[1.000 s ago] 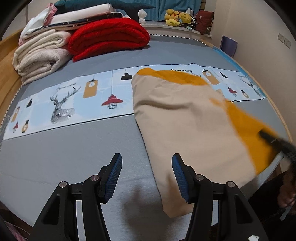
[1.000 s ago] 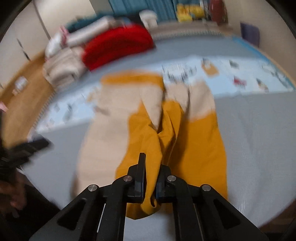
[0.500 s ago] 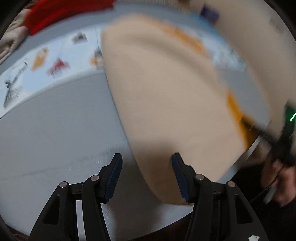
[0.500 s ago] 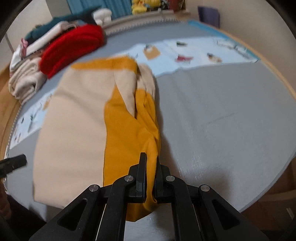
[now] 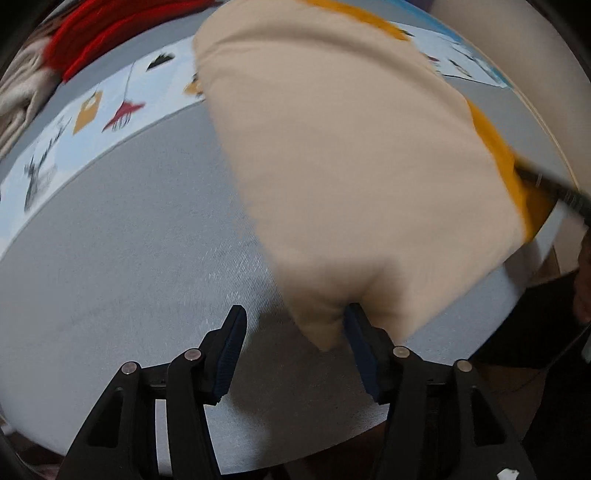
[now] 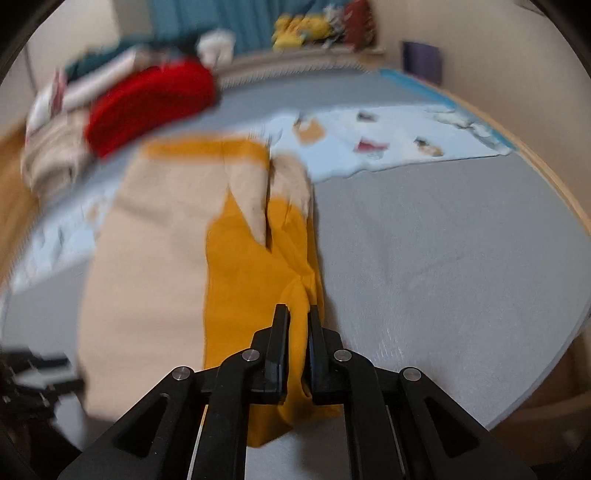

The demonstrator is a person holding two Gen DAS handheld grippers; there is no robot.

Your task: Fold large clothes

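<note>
left gripper (image 5: pixel 293 338): jaws opening, garment (image 5: pixel 343 147) corner between, ungripped | right gripper (image 6: pixel 295 326): opening slightly, clamped on mustard sleeve (image 6: pixel 258 280) | bed (image 6: pixel 443 240): grey

red blanket (image 6: pixel 151 103) smeared by blur, plush toys (image 6: pixel 299 27) indistinct

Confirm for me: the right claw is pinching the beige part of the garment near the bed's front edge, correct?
Not quite. The right wrist view shows the right claw pinching the mustard-yellow part of the garment, not the beige part, which lies beside it. The rest holds: it is near the bed's front edge.
</note>
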